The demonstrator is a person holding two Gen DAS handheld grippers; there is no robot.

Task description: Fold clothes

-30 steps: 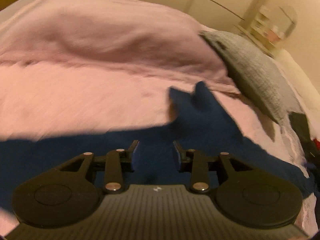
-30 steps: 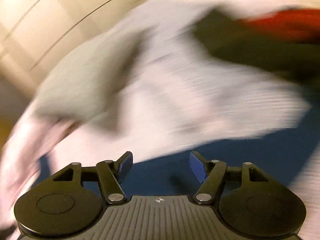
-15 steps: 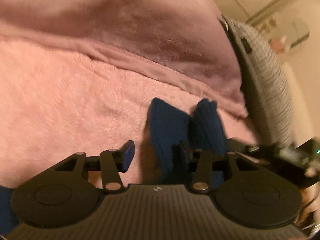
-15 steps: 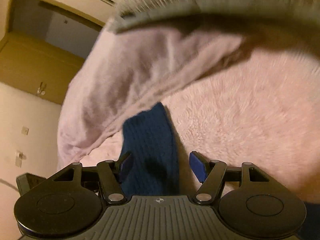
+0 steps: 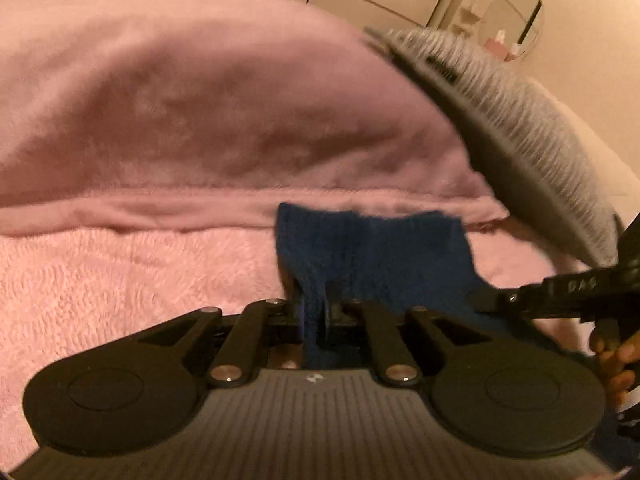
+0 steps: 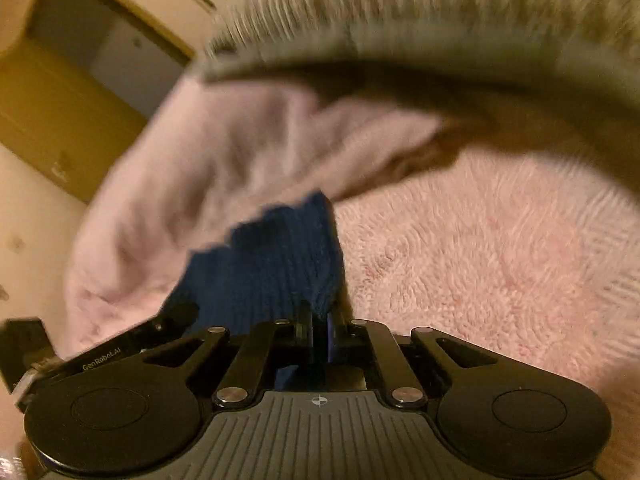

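Note:
A dark blue knitted garment (image 5: 380, 252) lies on the pink fleece bed cover (image 5: 120, 280), its end just short of the raised pink duvet. My left gripper (image 5: 314, 300) is closing its jaws on the garment's left edge, and a fold of blue cloth is pinched between the pads. In the right wrist view the same blue garment (image 6: 264, 264) runs away from my right gripper (image 6: 320, 320), which is shut on its right edge. The two grippers sit side by side, each seeing the other's black body at its frame edge.
A bulky pink duvet (image 5: 200, 100) rises just beyond the garment. A grey ribbed pillow (image 5: 520, 128) leans at the right and overhangs the right wrist view (image 6: 440, 20). A person's hand (image 5: 616, 360) shows at the right edge. Wardrobe doors and a mirror stand behind.
Both grippers came down to the end of the blue garment, stood open around its edges, and have now closed on the cloth. The garment's end looks drawn flatter and wider between them.

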